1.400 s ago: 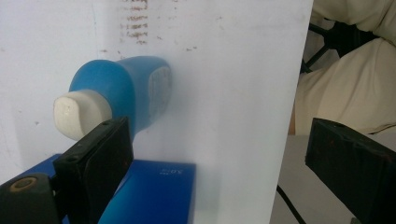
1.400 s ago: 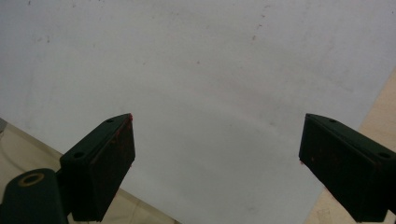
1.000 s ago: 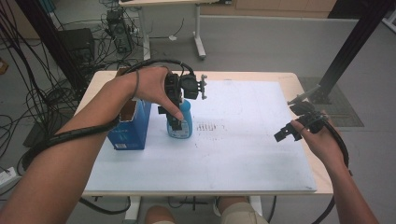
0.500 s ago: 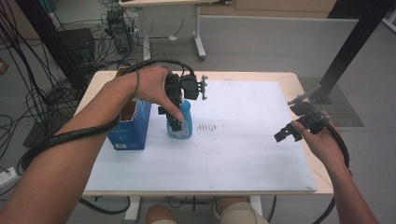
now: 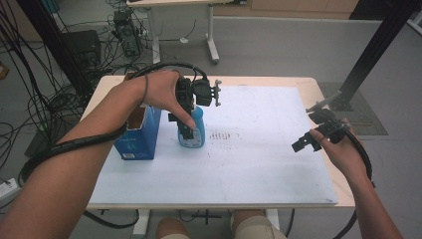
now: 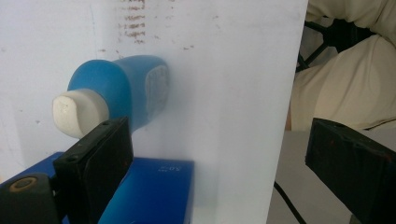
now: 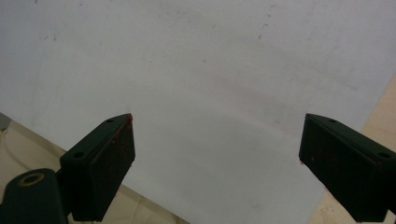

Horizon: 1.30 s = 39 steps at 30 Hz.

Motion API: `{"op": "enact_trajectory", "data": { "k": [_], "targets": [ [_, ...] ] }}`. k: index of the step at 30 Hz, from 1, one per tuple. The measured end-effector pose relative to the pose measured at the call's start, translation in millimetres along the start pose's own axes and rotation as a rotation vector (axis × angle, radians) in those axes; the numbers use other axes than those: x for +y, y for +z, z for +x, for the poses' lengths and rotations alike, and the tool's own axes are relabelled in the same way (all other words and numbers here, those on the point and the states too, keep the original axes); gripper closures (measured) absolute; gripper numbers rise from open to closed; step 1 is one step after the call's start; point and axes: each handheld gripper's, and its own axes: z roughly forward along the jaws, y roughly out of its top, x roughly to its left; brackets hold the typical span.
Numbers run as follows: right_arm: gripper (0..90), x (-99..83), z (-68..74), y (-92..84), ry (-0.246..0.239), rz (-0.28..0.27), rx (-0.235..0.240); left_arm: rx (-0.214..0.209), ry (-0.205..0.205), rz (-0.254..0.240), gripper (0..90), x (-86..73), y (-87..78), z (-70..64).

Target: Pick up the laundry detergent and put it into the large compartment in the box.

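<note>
A blue bottle (image 5: 195, 134) with a white cap (image 6: 76, 112) stands upright on the white sheet, left of centre. A blue box (image 5: 138, 137) stands close on its left, and its top edge (image 6: 154, 191) lies low in the left gripper view. My left gripper (image 5: 185, 127) hangs right over the bottle, pointing down, and hides its top in the high view. That gripper (image 6: 219, 163) is open wide, with the bottle's cap just beyond its left jaw. My right gripper (image 5: 309, 141) hovers open over the sheet's right side, holding nothing (image 7: 217, 163).
The white sheet (image 5: 259, 164) covers most of the wooden table (image 5: 311, 87). A patch of dark marks (image 5: 222, 135) lies right of the bottle. The person's legs (image 6: 345, 84) are at the near edge. Cables and a black post (image 5: 375, 45) stand beyond the table.
</note>
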Motion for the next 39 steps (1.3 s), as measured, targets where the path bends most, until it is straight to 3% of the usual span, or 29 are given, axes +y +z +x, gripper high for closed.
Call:
{"op": "enact_trajectory", "data": {
  "k": [22,39],
  "targets": [
    [10.5,-1.1,2.8,2.0,-0.013,0.001,0.002,0.008,-0.003,0.003,8.0,0.3,-0.1,1.2],
    [10.5,-6.9,1.1,-1.6,0.000,-0.004,-0.002,0.024,-0.006,0.000,7.6,4.1,-2.0,15.4]
  ]
}}
